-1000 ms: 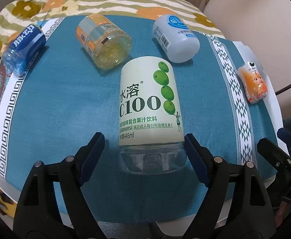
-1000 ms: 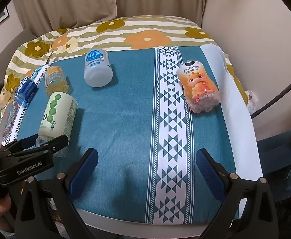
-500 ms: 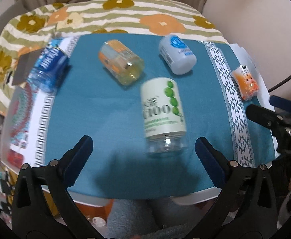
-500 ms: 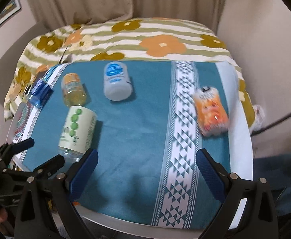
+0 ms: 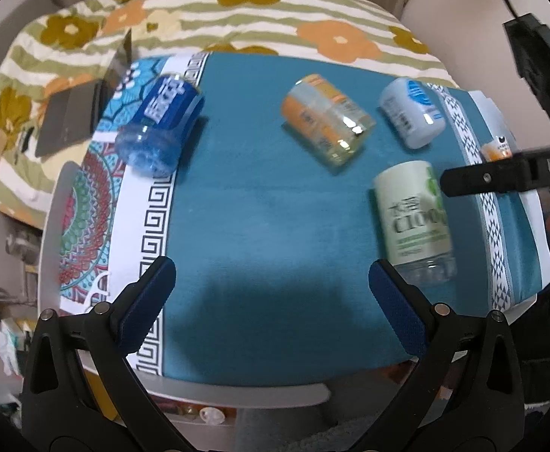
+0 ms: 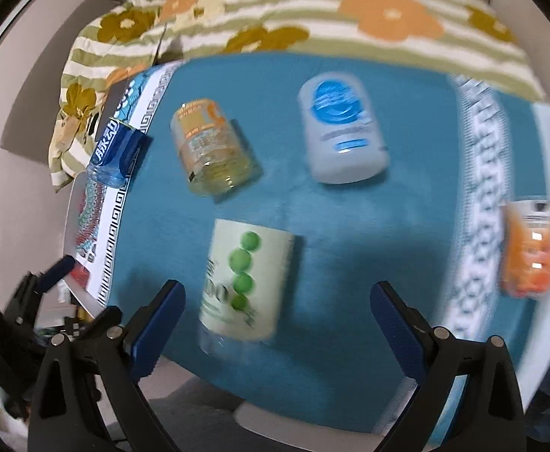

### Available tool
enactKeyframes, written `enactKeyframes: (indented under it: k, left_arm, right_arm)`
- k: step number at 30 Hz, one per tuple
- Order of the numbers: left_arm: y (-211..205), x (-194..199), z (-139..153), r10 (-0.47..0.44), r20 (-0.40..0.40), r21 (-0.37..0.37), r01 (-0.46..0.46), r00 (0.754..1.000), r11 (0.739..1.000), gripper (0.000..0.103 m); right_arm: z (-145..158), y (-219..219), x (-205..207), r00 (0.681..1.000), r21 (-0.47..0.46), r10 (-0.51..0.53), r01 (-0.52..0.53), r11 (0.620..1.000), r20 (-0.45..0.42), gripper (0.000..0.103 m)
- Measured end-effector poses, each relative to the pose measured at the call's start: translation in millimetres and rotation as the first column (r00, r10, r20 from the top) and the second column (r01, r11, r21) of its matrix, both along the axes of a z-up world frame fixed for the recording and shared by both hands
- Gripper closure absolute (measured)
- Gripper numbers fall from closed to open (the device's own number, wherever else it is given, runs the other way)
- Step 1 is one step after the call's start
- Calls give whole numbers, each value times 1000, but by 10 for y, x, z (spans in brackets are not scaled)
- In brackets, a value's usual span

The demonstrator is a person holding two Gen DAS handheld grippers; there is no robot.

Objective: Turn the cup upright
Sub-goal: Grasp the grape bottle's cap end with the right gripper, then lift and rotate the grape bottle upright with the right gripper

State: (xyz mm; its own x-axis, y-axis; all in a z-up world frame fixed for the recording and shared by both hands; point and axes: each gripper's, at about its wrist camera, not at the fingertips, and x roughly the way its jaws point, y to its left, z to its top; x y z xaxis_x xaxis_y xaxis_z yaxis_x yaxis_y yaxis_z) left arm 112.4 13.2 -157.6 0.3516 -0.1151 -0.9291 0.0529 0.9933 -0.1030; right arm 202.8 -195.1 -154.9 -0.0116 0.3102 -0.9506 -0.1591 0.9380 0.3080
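Several bottle-cups lie on their sides on a teal cloth (image 5: 260,211). The pale green C100 cup (image 5: 412,222) lies near the table's front right; in the right wrist view it (image 6: 246,282) sits just inside my right gripper's (image 6: 277,316) left finger. A blue cup (image 5: 160,126), an orange-yellow cup (image 5: 326,122) and a white-blue cup (image 5: 410,116) lie farther back. An orange cartoon cup (image 6: 527,252) lies at the right. My left gripper (image 5: 271,301) is open and empty over the cloth's front. My right gripper is open and empty.
A flowered striped blanket (image 5: 237,19) lies behind the table. A dark flat object (image 5: 69,116) rests on it at the left. The table's front edge (image 5: 237,391) is close below my left gripper. The right gripper's finger (image 5: 501,179) shows at the right of the left wrist view.
My left gripper pulled back from around the green cup and shifted left. My right gripper moved left and closer, now over the green cup. The cups have not moved.
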Motion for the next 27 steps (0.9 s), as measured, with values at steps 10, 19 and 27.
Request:
enactKeyframes:
  k: [10,19,27]
  left_arm:
    - [336,180,-264,13,-48,-53,-15,999,998,0]
    - [400,230,-309,-7,-55,-73,3,998,997,0]
    - [388,199,-219,-17,-39,-74,14,999,997,0]
  right_arm:
    - [-395,211,210,983,13,-32,35,999,-183,30]
    - [-509,259,249,976,26,-64,71,997,-208,45]
    - [-460,233,202,986,32,-54,60,998,-158,50]
